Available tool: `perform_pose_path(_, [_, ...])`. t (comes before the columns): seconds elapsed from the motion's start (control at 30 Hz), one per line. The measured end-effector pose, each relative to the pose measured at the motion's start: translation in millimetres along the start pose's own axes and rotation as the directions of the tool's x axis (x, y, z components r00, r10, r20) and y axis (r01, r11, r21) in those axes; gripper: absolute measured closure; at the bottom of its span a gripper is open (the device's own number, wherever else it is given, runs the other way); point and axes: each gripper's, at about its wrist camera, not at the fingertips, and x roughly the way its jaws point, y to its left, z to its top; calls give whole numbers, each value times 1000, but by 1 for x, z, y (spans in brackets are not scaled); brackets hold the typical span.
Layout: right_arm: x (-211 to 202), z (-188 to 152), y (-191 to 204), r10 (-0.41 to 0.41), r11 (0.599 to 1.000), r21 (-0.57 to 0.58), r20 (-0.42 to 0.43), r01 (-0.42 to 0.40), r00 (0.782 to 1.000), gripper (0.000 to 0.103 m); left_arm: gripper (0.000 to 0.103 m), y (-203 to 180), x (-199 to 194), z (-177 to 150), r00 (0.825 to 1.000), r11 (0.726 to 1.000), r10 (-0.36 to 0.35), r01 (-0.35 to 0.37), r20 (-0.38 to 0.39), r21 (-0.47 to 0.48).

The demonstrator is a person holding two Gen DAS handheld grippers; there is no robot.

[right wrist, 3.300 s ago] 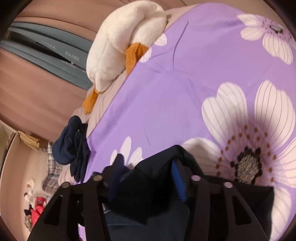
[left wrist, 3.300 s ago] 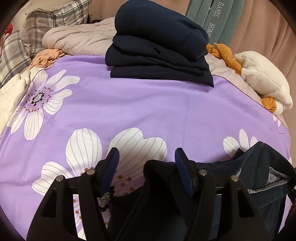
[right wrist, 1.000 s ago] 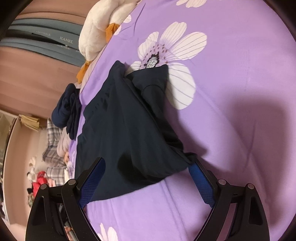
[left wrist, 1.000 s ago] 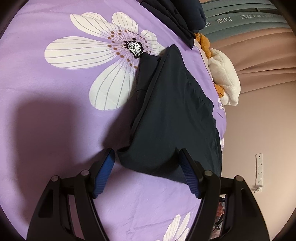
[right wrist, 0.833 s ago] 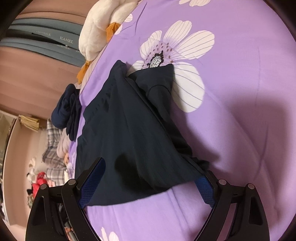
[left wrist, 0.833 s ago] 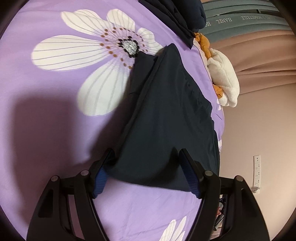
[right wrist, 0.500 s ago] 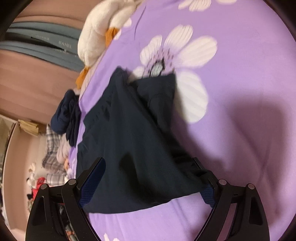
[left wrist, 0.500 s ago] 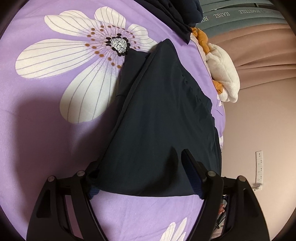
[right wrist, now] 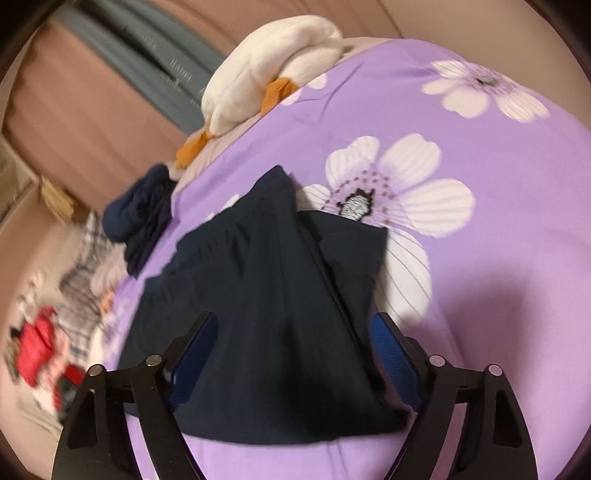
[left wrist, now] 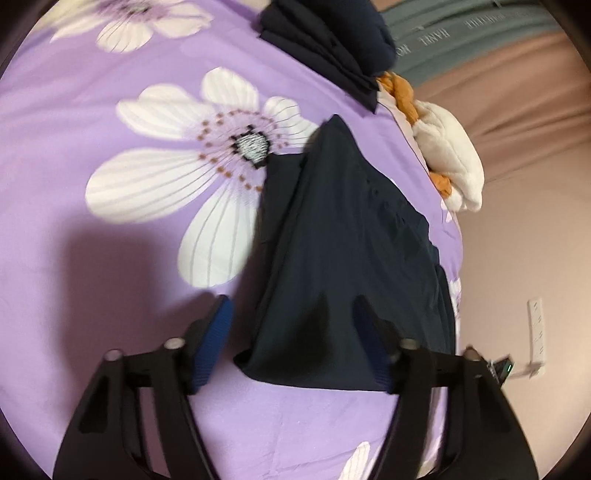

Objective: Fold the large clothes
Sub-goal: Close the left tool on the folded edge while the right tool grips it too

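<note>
Below me, a bed under a purple flowered bedsheet (left wrist: 110,266). Beyond its far edge: pinkish-brown curtain (left wrist: 517,110) and grey-green lettered drape (left wrist: 461,33). Beside the bed, plain pink wall with a white wall socket (left wrist: 536,325).

Left wrist view, close above the purple bedspread (left wrist: 110,258), looking obliquely down between its own fingers, right wrist view likewise from the opposite side, both sharing the dark garment (left wrist: 332,258) (right wrist: 266,314), white plush toy (left wrist: 454,162) (right wrist: 266,62), folded stack (left wrist: 332,40) (right wrist: 140,214)

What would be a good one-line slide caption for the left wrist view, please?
Left claw, closing but gripping nothing, above a dark navy garment lying on the purple floral bedsheet.
</note>
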Motion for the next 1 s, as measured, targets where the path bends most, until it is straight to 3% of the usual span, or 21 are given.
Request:
perform_pose_path(0.07, [15,6,6,-55,998,-42,-28,54,998,31,54,-9,4,1,1000,999,2,-2,-3,42])
perform_pose_path(0.1, [24,8,7,-83,995,-59,-50,80,995,45,60,-14,7,0,1000,998,20,-20,-2,67])
perform_pose_path(0.13, [32,8,8,-105,992,-79,-75,99,992,57,67,-16,12,0,999,996,33,-33,-8,87])
perform_pose_path(0.17, [37,7,11,-148,984,-113,-89,138,985,65,84,-17,17,-1,999,994,43,-40,-21,103])
perform_pose_path(0.2, [39,6,12,-177,977,-138,-90,164,980,79,87,-17,22,-1,998,993,50,-47,-29,109])
perform_pose_path(0.23, [38,6,11,-177,977,-137,-86,164,980,87,87,-17,25,-1,998,992,58,-54,-29,115])
perform_pose_path(0.3, [25,6,2,-133,988,-86,-57,128,989,93,88,-16,27,0,998,991,59,-56,-22,118])
perform_pose_path(0.43, [4,-3,-4,-112,992,-68,-27,110,993,97,88,-20,25,4,998,989,56,-54,-14,138])
perform_pose_path(0.83, [-5,-26,-21,-114,993,2,-81,115,990,98,87,-31,30,8,991,973,135,-131,-6,190])
perform_pose_path(0.9, [-5,-17,-15,-154,988,-15,-82,154,985,96,86,-32,23,10,989,972,149,-149,15,184])
perform_pose_path(1.0, [-18,-3,4,-214,975,-59,-4,214,977,80,80,-42,9,13,977,954,198,-210,78,214])
